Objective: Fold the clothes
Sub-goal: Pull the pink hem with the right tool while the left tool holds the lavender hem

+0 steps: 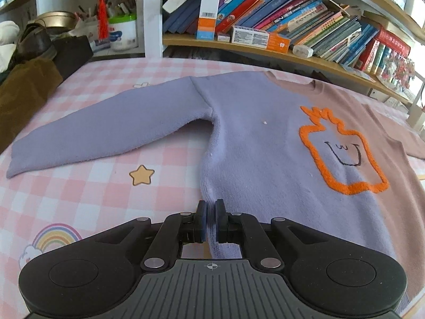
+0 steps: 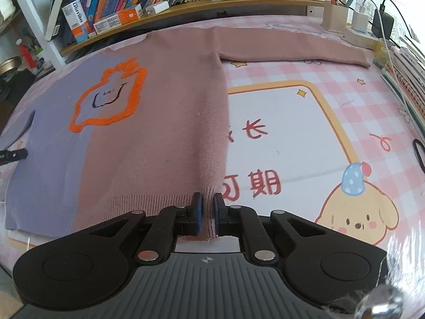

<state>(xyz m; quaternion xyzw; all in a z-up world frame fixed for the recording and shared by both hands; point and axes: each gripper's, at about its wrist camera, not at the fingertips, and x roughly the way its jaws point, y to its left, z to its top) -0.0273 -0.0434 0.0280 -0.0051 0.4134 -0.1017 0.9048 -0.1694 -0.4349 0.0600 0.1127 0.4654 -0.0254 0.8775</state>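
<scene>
A two-tone sweater (image 1: 260, 143) lies flat, front up, on a pink checked mat: lilac on one half, dusty pink on the other, with an orange outlined figure (image 1: 342, 148) on the chest. Its lilac sleeve (image 1: 106, 133) stretches out to the left. My left gripper (image 1: 211, 207) is shut on the lilac hem corner at the near side seam. In the right wrist view the same sweater (image 2: 148, 122) shows its pink half, with the pink sleeve (image 2: 292, 47) spread toward the right. My right gripper (image 2: 207, 202) is shut on the pink ribbed hem corner. The left gripper's tip (image 2: 13, 155) shows at the far left edge.
The pink checked mat (image 1: 93, 194) covers the desk (image 2: 305, 138). A bookshelf (image 1: 292, 26) full of books runs along the back. Brown and dark clothing (image 1: 29, 79) is piled at the left. Chargers and cables (image 2: 372, 24) and spiral notebooks (image 2: 409, 79) line the right edge.
</scene>
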